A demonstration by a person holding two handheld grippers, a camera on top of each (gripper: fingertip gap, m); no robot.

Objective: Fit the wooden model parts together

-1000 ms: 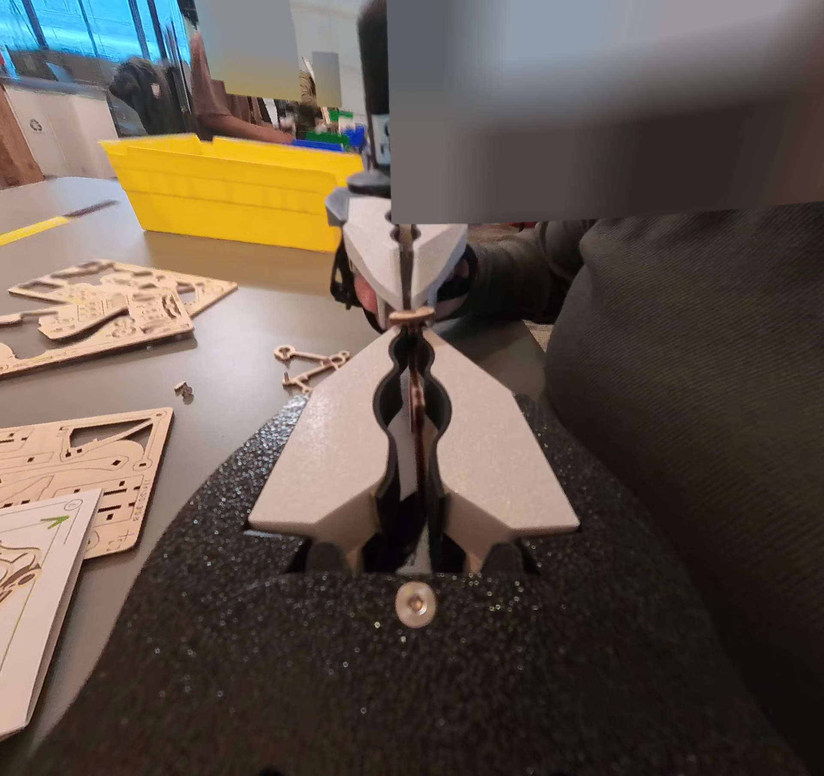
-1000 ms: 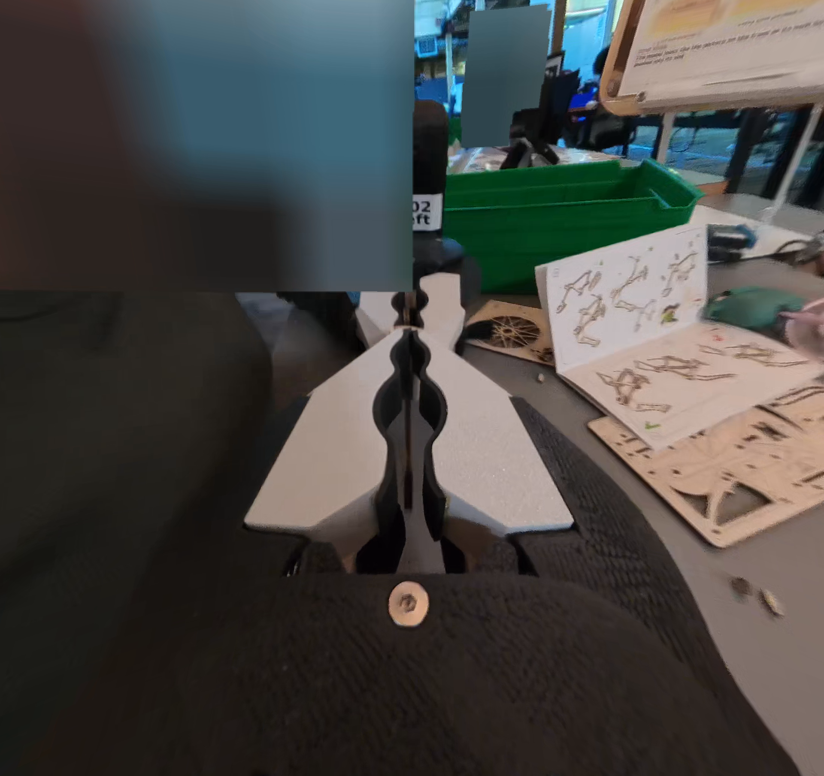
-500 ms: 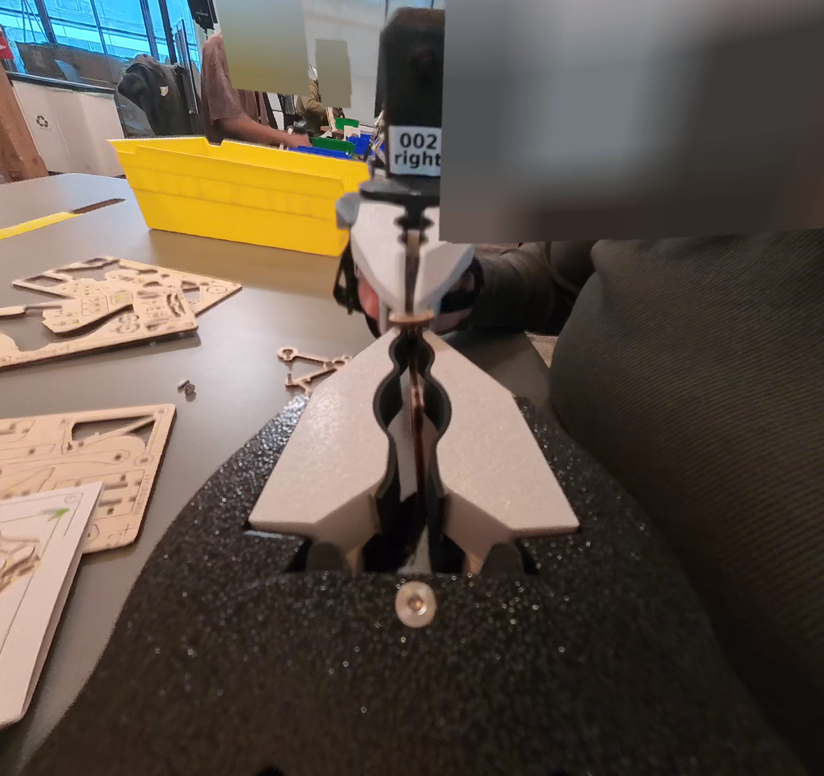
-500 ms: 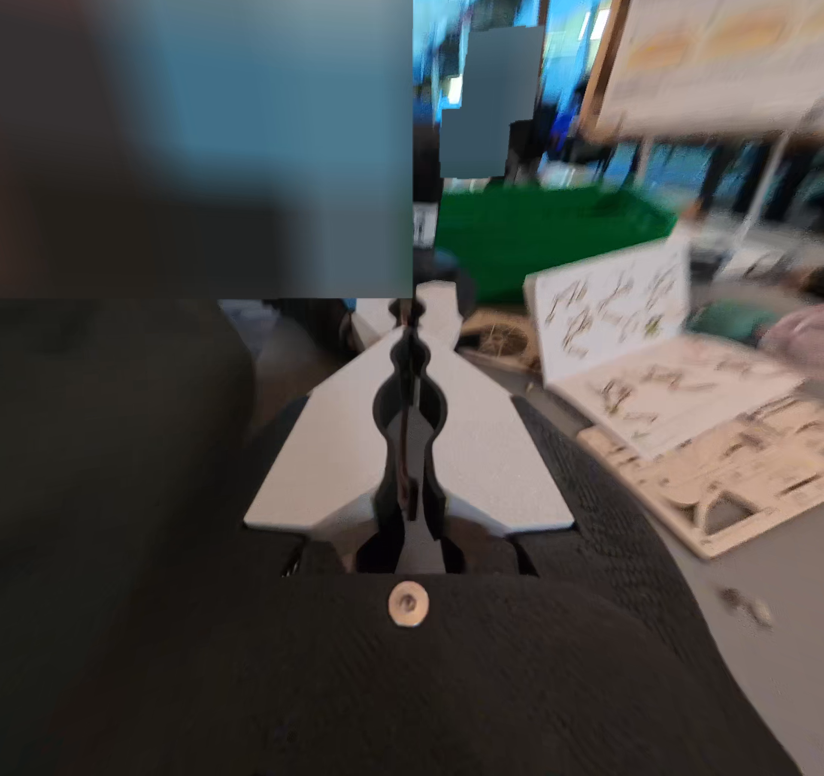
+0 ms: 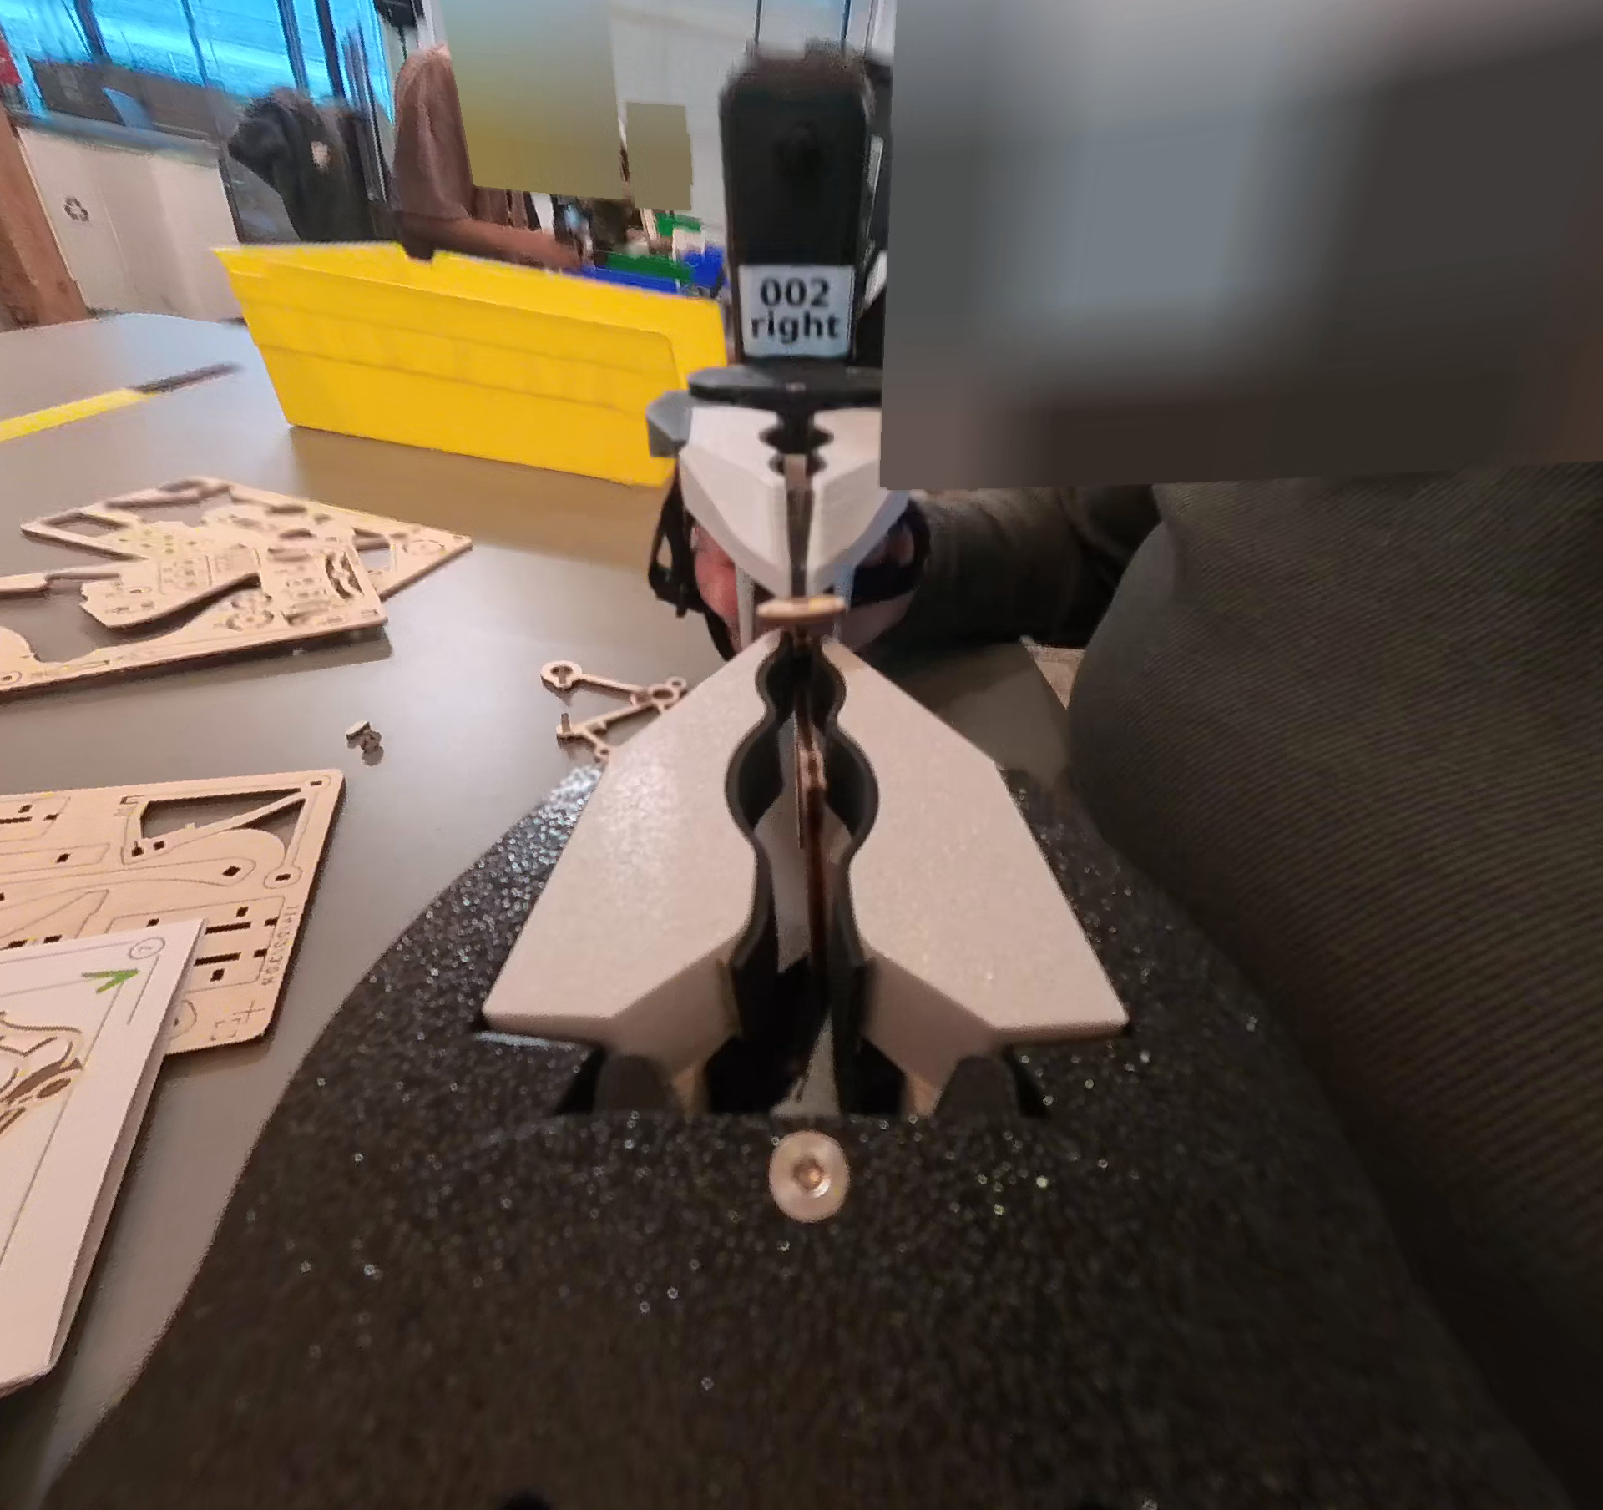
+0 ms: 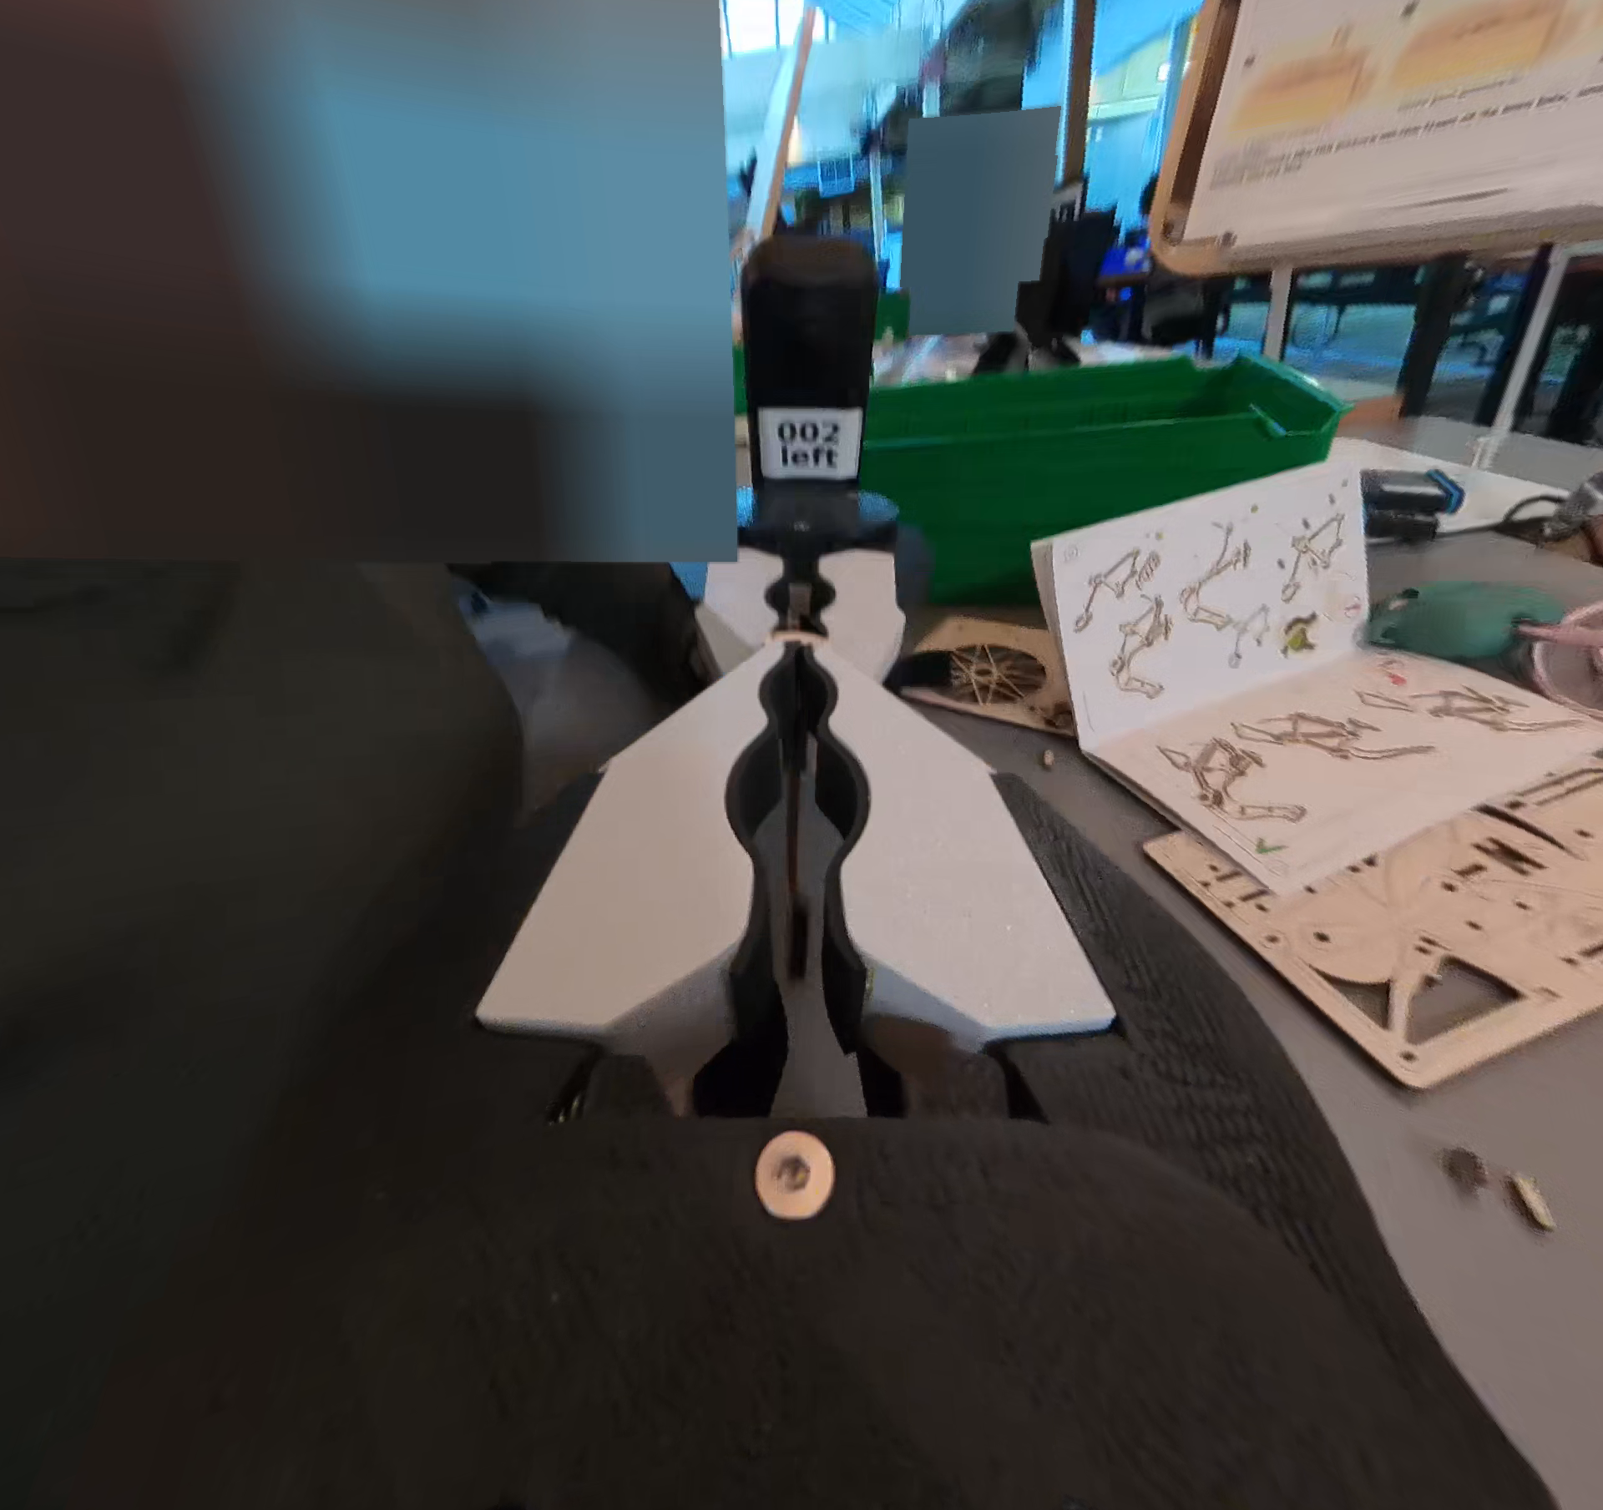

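Observation:
In the left wrist view my left gripper (image 5: 798, 644) is shut on a thin wooden part (image 5: 808, 775), seen edge-on between its grey fingers. A small flat wooden piece (image 5: 800, 610) sits crosswise right at its tip. The right gripper (image 5: 794, 553) faces it tip to tip, shut on a thin strip. In the right wrist view my right gripper (image 6: 796, 644) is shut on a thin wooden part (image 6: 791, 827). The left gripper (image 6: 798, 601) meets it head-on, with the small pale piece (image 6: 796, 638) between the tips. How the parts join is hidden.
On the left side of the grey table are a yellow bin (image 5: 468, 376), punched wooden sheets (image 5: 217, 584), a loose wooden linkage (image 5: 616, 701) and a booklet (image 5: 69, 1078). On the right side are a green bin (image 6: 1084, 445), an open instruction booklet (image 6: 1214, 688) and another sheet (image 6: 1431, 948). A dark sleeve (image 5: 1344, 861) is close by. Only a small space, under 4 cm, lies between the two pairs of fingers.
Both grippers stay shut and tip to tip. The right wrist view shook half a second ago and has settled, with the background slightly lower in the frame.

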